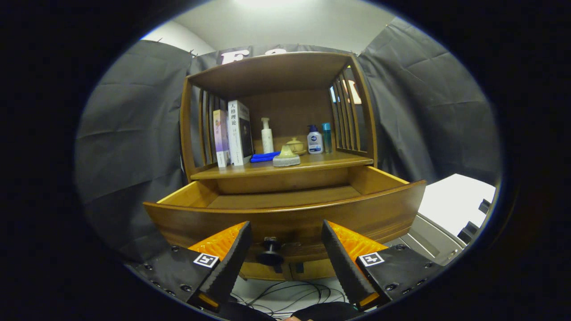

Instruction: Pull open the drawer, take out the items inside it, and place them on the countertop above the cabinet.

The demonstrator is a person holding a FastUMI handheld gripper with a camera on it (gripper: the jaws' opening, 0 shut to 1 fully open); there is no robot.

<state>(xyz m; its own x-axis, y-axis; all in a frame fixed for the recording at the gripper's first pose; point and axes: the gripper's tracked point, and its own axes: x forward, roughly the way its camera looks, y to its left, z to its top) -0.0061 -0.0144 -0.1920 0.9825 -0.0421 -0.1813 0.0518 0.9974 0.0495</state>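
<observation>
Gripper view looks straight at the brown wooden cabinet (276, 133), my one landmark for everything else. My gripper (285, 232) sits low in front of the cabinet with its fingers (232, 256) spread wide apart, holding nothing. Between the fingers, apart from both, is the small dark round knob (269, 252) on the curved front panel of the cabinet's wooden drawer (285, 214). The drawer is pulled out toward me; the part of its floor I can see is bare wood, and the front panel hides the strip nearest me.

Above the drawer is the cabinet's countertop (321, 162), a wooden shelf inside the slatted frame. At the cabinet's left side two upright books (232, 136) lean against the slats. Next toward the middle lies a flat blue cloth-like item (264, 156), with a tall white pump bottle (266, 136) standing behind it. Near the countertop's front edge, about the middle, rests a pale cone-shaped object on a round base (286, 158); a small beige lidded pot (295, 145) stands just behind. Toward the cabinet's right side are a short white bottle with a blue cap (315, 140) and a slim teal bottle (327, 136) beside it.

Below the cabinet, dark cables (290, 292) lie on the floor.
</observation>
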